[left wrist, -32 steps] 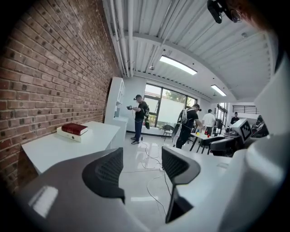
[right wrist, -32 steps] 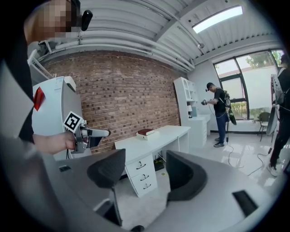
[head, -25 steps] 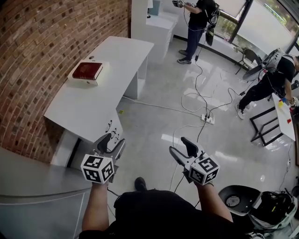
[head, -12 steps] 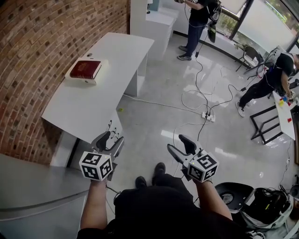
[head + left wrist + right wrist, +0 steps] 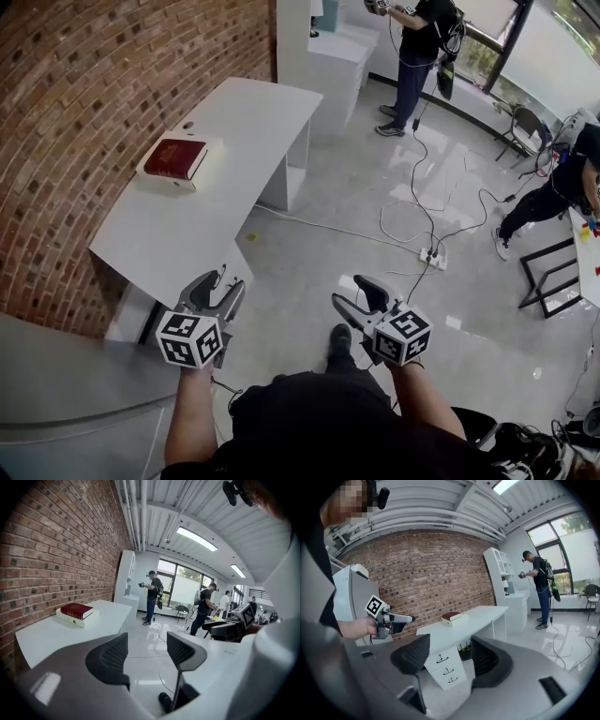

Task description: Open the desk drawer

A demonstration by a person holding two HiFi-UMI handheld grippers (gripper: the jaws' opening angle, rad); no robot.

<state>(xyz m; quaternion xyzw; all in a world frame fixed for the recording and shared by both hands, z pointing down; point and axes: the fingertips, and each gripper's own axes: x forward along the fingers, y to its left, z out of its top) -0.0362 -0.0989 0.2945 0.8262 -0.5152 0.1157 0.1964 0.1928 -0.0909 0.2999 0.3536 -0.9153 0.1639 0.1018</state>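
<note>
Left tool (image 5: pixel 221 284) and right tool (image 5: pixel 349 292) gape empty; we reckon the white top drawer (image 5: pixel 449 657) slides lightly, so pinch its dark handle (image 5: pixel 441 660).

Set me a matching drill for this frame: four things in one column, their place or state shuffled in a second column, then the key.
Things:
1. red book
2. desk drawers
3. left claw
4. power strip

Place or state:
A. open, nothing between its jaws
B. on the floor, away from the desk
C. lying on the white desk, near the brick wall
D. all shut

Pairs: 1-C; 2-D; 3-A; 4-B.
</note>
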